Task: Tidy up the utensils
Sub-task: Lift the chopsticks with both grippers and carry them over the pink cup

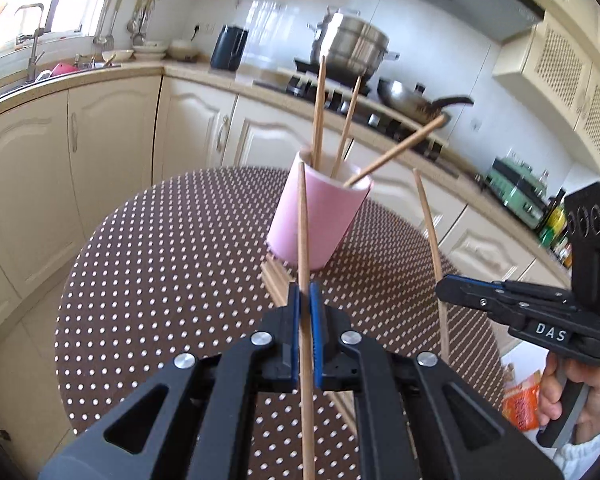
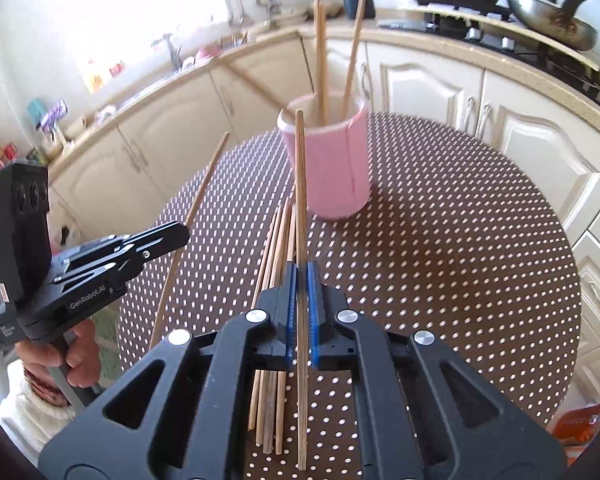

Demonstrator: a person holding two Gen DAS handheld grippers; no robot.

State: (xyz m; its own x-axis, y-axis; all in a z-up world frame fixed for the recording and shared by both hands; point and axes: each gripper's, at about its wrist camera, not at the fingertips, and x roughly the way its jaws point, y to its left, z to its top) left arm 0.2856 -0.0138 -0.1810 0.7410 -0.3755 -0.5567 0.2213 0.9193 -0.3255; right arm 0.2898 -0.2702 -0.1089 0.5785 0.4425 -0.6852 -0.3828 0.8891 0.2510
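The left tool (image 1: 305, 300) is clamped on a thin wooden chopstick (image 1: 303, 240) that runs up between its blue pads, tip raised toward the cup. The right tool (image 2: 302, 280) likewise pinches its own slim wooden chopstick (image 2: 300, 200), which points ahead at the cup's rim. Just beyond both tools stands a tall pink plastic cup (image 2: 332, 168) on the round brown tabletop with white dots (image 2: 460, 240); three more chopsticks lean inside the cup. Below the right tool, a loose bundle of wooden chopsticks (image 2: 270, 380) lies flat on the tabletop, short of the cup. A person's hand (image 2: 76, 360) grips the left tool's handle.
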